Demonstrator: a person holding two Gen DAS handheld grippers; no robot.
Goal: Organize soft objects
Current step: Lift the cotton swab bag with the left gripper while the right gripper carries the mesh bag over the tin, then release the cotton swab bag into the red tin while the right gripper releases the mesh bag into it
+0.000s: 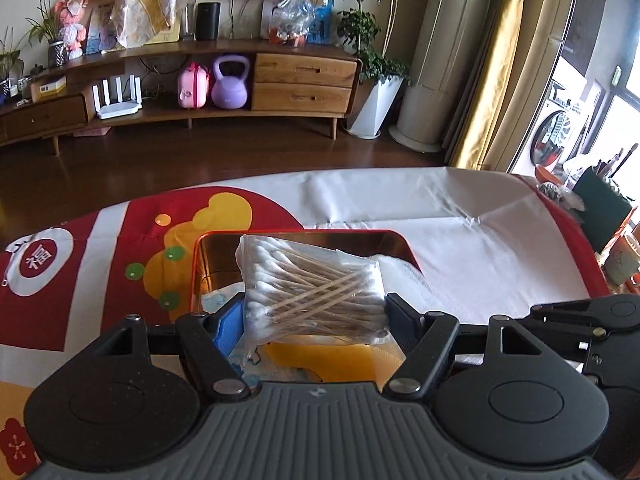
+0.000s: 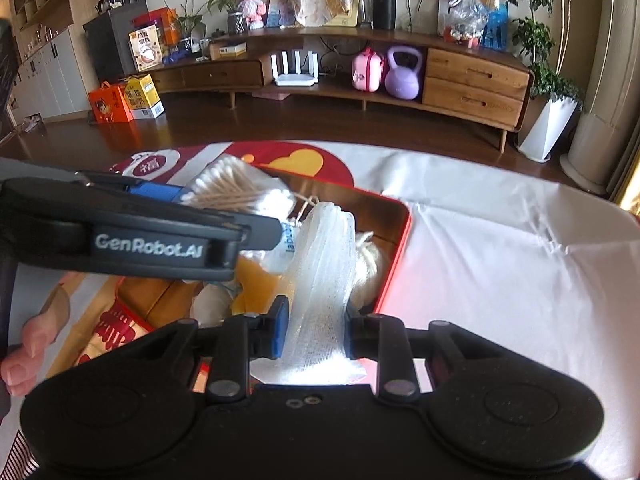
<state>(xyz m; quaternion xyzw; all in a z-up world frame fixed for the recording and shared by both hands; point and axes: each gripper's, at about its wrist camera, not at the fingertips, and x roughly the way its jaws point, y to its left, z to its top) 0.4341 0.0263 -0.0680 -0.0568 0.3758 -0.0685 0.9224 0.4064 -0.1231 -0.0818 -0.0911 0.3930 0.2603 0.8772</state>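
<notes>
Both tools are busy over the red tin [image 1: 404,246] that sits on the counter [image 1: 460,240]. Left tool [image 1: 316,314] is clamped on a clear bag of cotton swabs [image 1: 316,284], one finger pressing each side of the bag, which hangs above the tin's shiny gold inside. Right tool [image 2: 316,334] is closed on a folded piece of white gauze [image 2: 324,280], its blue-padded fingers [image 2: 280,328] squeezing the lower end while the rest of the strip reaches out over the tin. In the right wrist view the left tool crosses the picture from the left, its side marked with white lettering, and the swab bag shows at its tip above the far corner of the tin.

Inside the tin, under the gauze, lie a ball of white string [image 2: 368,264] near the right wall, an orange sheet [image 2: 256,284] and a small packet with blue print. A red, white and yellow cloth [image 1: 100,264] covers the counter beneath the tin. A person's hand [image 2: 24,348] shows at the left edge of the right wrist view, gripping the left tool's handle.
</notes>
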